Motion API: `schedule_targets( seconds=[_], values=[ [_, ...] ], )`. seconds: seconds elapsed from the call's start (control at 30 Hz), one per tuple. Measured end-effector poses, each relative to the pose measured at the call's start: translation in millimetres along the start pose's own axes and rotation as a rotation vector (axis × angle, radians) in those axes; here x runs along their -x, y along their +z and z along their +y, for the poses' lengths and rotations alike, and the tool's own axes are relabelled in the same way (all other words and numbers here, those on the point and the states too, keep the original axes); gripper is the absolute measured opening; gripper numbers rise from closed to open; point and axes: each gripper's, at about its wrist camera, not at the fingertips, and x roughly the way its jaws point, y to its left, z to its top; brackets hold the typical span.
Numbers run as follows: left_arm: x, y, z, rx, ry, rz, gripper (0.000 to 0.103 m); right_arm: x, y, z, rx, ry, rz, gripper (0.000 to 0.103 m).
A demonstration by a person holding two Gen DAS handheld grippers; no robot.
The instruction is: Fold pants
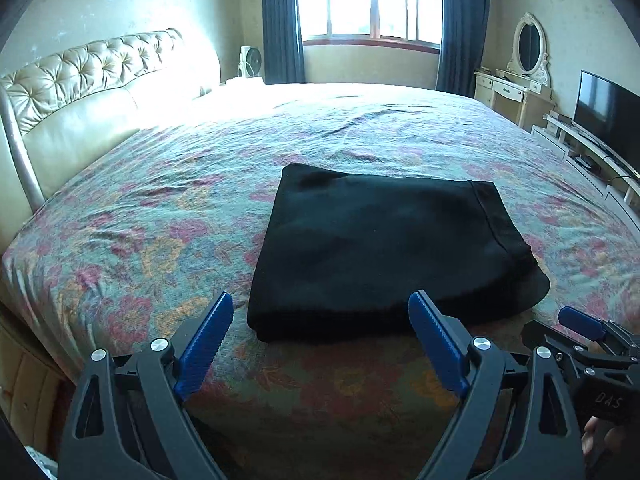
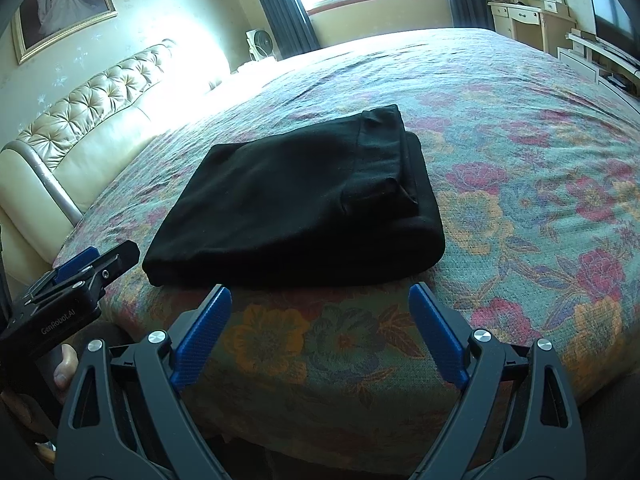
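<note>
Black pants [image 1: 380,248] lie folded into a compact rectangle on the flowered bedspread [image 1: 160,220], close to the bed's near edge. My left gripper [image 1: 322,304] hovers open just short of the bundle's near left corner, nothing between its blue pads. In the right wrist view the same pants [image 2: 304,204] show the waistband layer on top at the right. There my right gripper [image 2: 320,298] also stands open in front of the bundle's near edge, touching nothing. Each gripper appears at the edge of the other's view: the right one [image 1: 580,322], the left one [image 2: 92,260].
A cream tufted headboard [image 1: 80,92] bounds the bed on the left. A bright window [image 1: 368,0] with dark curtains is at the back. On the right stand a dressing table with an oval mirror [image 1: 528,46] and a television [image 1: 604,108] on a low unit.
</note>
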Motion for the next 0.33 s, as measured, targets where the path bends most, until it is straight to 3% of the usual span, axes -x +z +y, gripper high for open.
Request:
schedule_targets(
  seconds=[0.33],
  values=[
    [-7.8, -0.8, 2.4, 0.039, -0.067, 0.055, 0.088, 5.3, 3.2, -10.2, -0.024, -0.011, -0.021, 0.090]
  ],
)
